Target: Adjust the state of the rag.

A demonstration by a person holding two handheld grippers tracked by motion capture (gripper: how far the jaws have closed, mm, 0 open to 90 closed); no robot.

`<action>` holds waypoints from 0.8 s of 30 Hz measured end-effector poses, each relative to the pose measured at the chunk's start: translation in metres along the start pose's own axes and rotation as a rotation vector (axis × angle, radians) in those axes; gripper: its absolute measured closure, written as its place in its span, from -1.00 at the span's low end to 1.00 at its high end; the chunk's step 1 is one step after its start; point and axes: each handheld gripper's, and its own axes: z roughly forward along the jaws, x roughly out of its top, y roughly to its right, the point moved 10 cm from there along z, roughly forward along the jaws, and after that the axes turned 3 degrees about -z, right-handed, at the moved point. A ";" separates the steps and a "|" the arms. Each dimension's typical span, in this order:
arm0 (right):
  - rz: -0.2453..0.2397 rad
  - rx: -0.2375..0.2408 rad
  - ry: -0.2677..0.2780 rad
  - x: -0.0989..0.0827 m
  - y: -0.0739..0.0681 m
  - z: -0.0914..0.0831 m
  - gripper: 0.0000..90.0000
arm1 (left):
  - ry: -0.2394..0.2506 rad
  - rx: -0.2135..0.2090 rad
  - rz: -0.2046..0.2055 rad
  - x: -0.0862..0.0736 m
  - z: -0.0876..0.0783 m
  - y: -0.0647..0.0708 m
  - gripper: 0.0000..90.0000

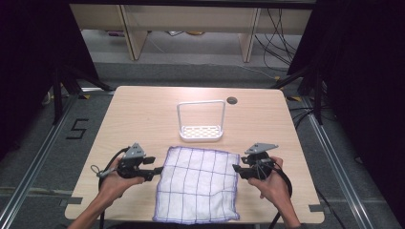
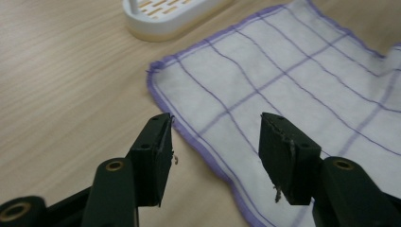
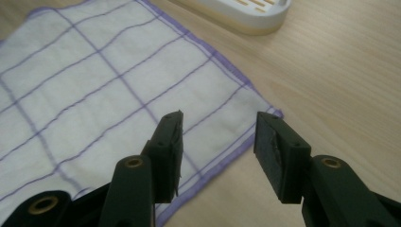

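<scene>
Both tools spread wide, left tool (image 1: 154, 166) at the left hem and right tool (image 1: 237, 170) at the right hem of the checked cloth (image 1: 198, 183) lying flat on the tabltop's near half, nothing gripped yet, everything seemingly still ahead.

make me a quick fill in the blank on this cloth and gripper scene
1. The cloth has ____ grid lines and edging.
2. The white rack sits on the table just ____ the cloth, on its far side.
3. Both the left gripper and the right gripper have their jaws ____.
4. The cloth lies ____ the two grippers.

Missing words: purple; beyond; open; between
</scene>
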 end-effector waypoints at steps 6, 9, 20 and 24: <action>0.019 -0.039 -0.058 0.005 0.021 0.023 0.18 | -0.024 0.050 0.006 0.011 0.022 -0.020 -0.07; 0.044 -0.052 -0.079 0.010 0.033 0.034 0.17 | -0.013 0.059 -0.010 0.022 0.035 -0.029 -0.07; 0.067 -0.056 -0.104 0.011 0.041 0.057 0.08 | -0.072 0.051 -0.042 0.031 0.063 -0.038 -0.12; 0.054 -0.058 -0.120 0.008 0.041 0.063 0.08 | -0.125 0.053 -0.022 0.025 0.075 -0.040 -0.07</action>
